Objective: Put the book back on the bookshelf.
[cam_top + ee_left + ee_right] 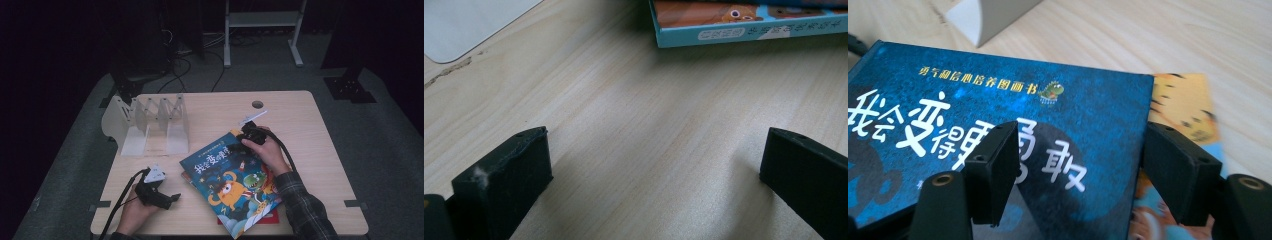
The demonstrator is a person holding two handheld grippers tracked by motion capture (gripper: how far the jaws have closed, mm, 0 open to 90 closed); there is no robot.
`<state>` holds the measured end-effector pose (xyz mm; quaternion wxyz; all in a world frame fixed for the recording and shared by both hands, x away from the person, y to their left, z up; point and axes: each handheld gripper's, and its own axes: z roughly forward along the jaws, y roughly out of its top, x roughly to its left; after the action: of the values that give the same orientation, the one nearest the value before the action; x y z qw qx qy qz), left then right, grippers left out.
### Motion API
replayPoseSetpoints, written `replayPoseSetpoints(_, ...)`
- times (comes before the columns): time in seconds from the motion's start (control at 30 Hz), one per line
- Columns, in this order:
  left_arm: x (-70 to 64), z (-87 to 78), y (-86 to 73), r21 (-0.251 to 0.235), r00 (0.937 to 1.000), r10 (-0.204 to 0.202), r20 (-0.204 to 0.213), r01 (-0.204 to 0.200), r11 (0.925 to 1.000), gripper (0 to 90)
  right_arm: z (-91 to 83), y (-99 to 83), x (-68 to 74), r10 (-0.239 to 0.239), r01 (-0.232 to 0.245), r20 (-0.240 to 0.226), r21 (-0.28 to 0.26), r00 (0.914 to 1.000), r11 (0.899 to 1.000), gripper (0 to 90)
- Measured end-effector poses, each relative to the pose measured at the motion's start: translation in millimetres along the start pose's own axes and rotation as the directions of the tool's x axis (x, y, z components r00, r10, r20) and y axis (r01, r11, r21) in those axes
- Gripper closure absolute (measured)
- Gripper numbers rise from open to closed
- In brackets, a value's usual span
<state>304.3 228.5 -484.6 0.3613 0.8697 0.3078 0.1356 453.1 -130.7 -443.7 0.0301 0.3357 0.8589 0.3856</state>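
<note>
A blue picture book (pixel 235 182) with an orange monster on its cover tops a small stack at the table's front middle. My right gripper (pixel 242 136) sits at the book's far corner, open. In the right gripper view one jaw hangs over the blue cover (pixel 973 100) and the other past its edge, above an orange book (pixel 1183 105) underneath; the right gripper (pixel 1078 135) holds nothing. My left gripper (pixel 170 197) rests low near the front left of the table, open over bare wood (pixel 656 137). A teal book edge (pixel 744 30) lies just ahead of it.
A white book rack (pixel 150 125) with several dividers stands at the back left; its base shows as a white piece (pixel 988 15) and a pale sheet (pixel 469 20). A red book (pixel 270 216) peeks out under the stack. A cable hole (pixel 257 104) is at the table's back.
</note>
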Motion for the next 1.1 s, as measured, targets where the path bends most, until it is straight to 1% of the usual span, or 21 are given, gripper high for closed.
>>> replayPoseSetpoints(0.03,0.0,0.0,0.0,0.000,1.0000,0.000,0.000,0.000,1.0000,0.0,1.3,0.8,2.1,-0.010,0.010,-0.012,0.001,0.9999,1.000,31.4)
replayPoseSetpoints(0.07,0.0,0.0,0.0,0.000,1.0000,0.000,0.000,0.000,1.0000,0.0,1.3,0.8,2.1,-0.010,0.010,-0.012,0.001,0.9999,1.000,31.4)
replayPoseSetpoints(0.1,0.0,0.0,0.0,0.000,1.0000,0.000,0.000,0.000,1.0000,0.0,2.4,1.6,4.7,-0.014,0.014,-0.026,0.006,0.9996,1.000,32.1)
replayPoseSetpoints(0.13,-0.1,0.1,0.0,-0.001,1.0000,-0.001,0.000,0.001,1.0000,0.0,4.8,3.2,9.2,-0.026,0.027,-0.052,0.012,0.9983,1.000,32.5)
replayPoseSetpoints(0.17,0.0,0.0,0.0,0.000,1.0000,-0.001,0.000,0.001,1.0000,0.0,5.8,3.8,11.1,-0.036,0.037,-0.061,0.014,0.9975,0.999,32.8)
replayPoseSetpoints(0.3,0.0,0.0,0.0,0.000,1.0000,0.000,0.000,0.000,1.0000,0.0,8.0,4.8,17.0,-0.055,0.056,-0.075,0.020,0.9957,0.998,33.2)
replayPoseSetpoints(0.37,-0.1,0.1,0.0,-0.001,1.0000,-0.001,0.000,0.001,1.0000,0.0,8.2,5.0,17.8,-0.056,0.058,-0.075,0.020,0.9956,0.998,33.5)
replayPoseSetpoints(0.43,-0.1,0.0,0.0,-0.001,1.0000,-0.001,0.000,0.001,1.0000,0.0,6.2,4.8,17.8,-0.049,0.050,-0.067,0.021,0.9966,0.999,32.1)
replayPoseSetpoints(0.5,0.0,0.0,0.0,0.000,1.0000,0.000,0.000,0.000,1.0000,0.0,4.4,4.5,17.5,-0.052,0.053,-0.056,0.020,0.9971,0.998,32.0)
replayPoseSetpoints(0.57,0.0,-0.1,0.0,0.001,1.0000,0.000,0.000,0.000,1.0000,0.0,-0.5,4.1,16.8,-0.055,0.056,-0.035,0.018,0.9978,0.998,30.8)
replayPoseSetpoints(0.6,-0.1,0.0,0.0,-0.001,1.0000,-0.001,0.000,0.001,1.0000,0.0,-6.3,3.5,17.0,-0.062,0.063,-0.016,0.019,0.9979,0.998,28.1)
replayPoseSetpoints(0.63,-0.1,0.1,0.0,-0.001,1.0000,-0.001,0.000,0.001,1.0000,0.0,-9.4,3.1,17.1,-0.069,0.069,-0.009,0.017,0.9976,0.997,27.1)
replayPoseSetpoints(0.67,-0.1,0.0,0.0,-0.001,1.0000,-0.001,0.000,0.001,1.0000,0.0,-12.7,2.7,17.1,-0.066,0.066,-0.008,0.015,0.9978,0.998,27.0)
replayPoseSetpoints(0.77,-0.1,0.1,0.0,-0.001,1.0000,-0.001,0.000,0.001,1.0000,0.0,-23.1,0.8,17.9,-0.073,0.072,0.020,0.013,0.9972,0.997,27.2)
replayPoseSetpoints(0.87,0.0,0.0,0.0,0.000,1.0000,0.000,0.000,0.000,1.0000,0.0,-34.2,-4.1,17.4,-0.065,0.065,0.043,-0.002,0.9970,0.998,29.3)
replayPoseSetpoints(0.9,0.0,0.0,0.0,0.000,1.0000,0.000,0.000,0.000,1.0000,0.0,-34.2,-4.1,17.4,-0.065,0.065,0.043,-0.002,0.9970,0.998,29.3)
replayPoseSetpoints(0.93,0.0,-0.1,0.0,0.001,1.0000,0.000,0.000,0.000,1.0000,0.0,-41.0,-8.9,16.5,-0.064,0.064,0.058,-0.004,0.9963,0.998,30.1)
replayPoseSetpoints(1.0,-0.1,0.0,0.0,-0.001,1.0000,0.000,0.000,0.000,1.0000,0.0,-48.1,-14.1,15.5,-0.056,0.057,0.071,-0.013,0.9959,0.998,30.8)
replayPoseSetpoints(1.03,-0.1,0.0,0.0,-0.001,1.0000,0.000,0.000,0.000,1.0000,0.0,-48.1,-14.1,15.5,-0.056,0.057,0.071,-0.013,0.9959,0.998,30.8)
replayPoseSetpoints(1.07,0.0,0.0,0.0,-0.001,1.0000,0.000,0.000,0.000,1.0000,0.0,-56.0,-20.1,15.6,-0.052,0.055,0.089,-0.027,0.9947,0.998,31.0)
replayPoseSetpoints(1.1,-0.1,0.1,-0.1,-0.002,1.0000,-0.001,0.000,0.001,1.0000,0.0,-60.2,-23.4,15.4,-0.046,0.050,0.096,-0.035,0.9943,0.998,31.4)
